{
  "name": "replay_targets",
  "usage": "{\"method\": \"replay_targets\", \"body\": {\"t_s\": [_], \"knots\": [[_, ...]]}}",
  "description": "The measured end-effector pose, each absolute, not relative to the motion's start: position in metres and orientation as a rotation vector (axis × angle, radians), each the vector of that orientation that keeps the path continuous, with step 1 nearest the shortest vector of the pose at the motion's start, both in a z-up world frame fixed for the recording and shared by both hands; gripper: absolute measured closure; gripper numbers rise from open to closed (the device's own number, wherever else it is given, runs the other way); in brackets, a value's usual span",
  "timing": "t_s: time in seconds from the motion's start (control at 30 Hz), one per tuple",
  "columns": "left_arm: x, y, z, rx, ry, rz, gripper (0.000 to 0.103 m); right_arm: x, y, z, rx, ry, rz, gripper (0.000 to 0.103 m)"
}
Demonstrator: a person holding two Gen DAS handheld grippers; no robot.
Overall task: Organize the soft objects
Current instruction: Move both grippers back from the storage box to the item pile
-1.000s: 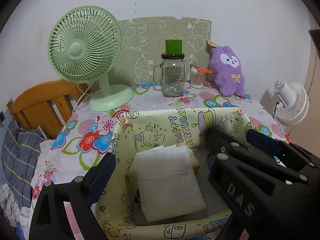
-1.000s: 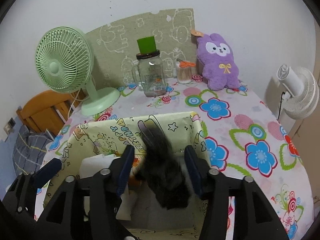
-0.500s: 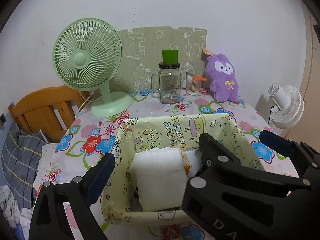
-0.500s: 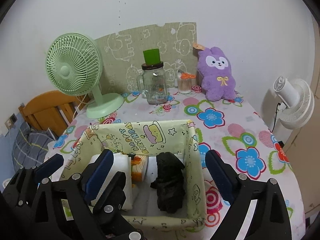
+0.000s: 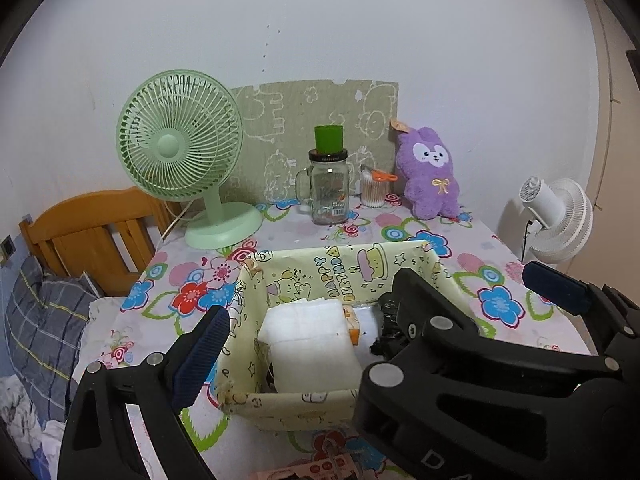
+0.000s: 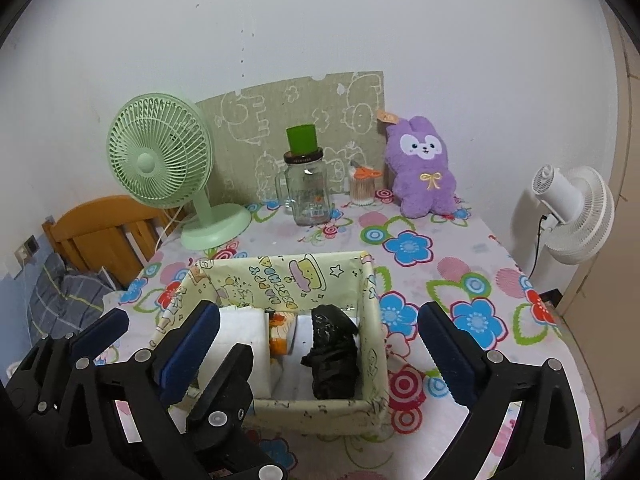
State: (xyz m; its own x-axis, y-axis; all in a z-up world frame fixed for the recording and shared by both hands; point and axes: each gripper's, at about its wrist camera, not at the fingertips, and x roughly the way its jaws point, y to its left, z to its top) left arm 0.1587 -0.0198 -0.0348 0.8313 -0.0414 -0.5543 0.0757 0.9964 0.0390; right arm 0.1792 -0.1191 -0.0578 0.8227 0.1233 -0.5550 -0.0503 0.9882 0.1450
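Observation:
A pale yellow birthday-print box (image 6: 280,276) (image 5: 332,268) stands on the flowered table. Inside lie a white folded pad (image 5: 308,344) (image 6: 240,336) at the left, an orange-and-white packet (image 6: 280,336) in the middle and a black crumpled bag (image 6: 332,360) (image 5: 386,320) at the right. My right gripper (image 6: 316,360) is open and empty, pulled back above the box's near side. My left gripper (image 5: 376,320) is open and empty, also back from the box. A purple plush rabbit (image 6: 422,168) (image 5: 430,176) leans on the back wall.
At the back stand a green fan (image 6: 168,168), a glass jar with a green cup on top (image 6: 306,188), a cotton-swab tub (image 6: 362,190) and a patterned board (image 6: 296,120). A white fan (image 6: 572,212) is off the right edge. A wooden headboard (image 6: 108,232) is at left.
My right gripper opened and let the black bag go into the box. Both grippers drew back and up from the box.

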Motion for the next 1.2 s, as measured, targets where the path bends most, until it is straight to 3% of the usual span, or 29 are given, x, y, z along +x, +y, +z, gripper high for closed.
{"method": "replay_targets", "body": {"t_s": [1.2], "knots": [[0.082,-0.029,-0.043,0.018,0.589,-0.117,0.004,0.086,-0.136,-0.057,0.13,0.558,0.057,0.001]]}}
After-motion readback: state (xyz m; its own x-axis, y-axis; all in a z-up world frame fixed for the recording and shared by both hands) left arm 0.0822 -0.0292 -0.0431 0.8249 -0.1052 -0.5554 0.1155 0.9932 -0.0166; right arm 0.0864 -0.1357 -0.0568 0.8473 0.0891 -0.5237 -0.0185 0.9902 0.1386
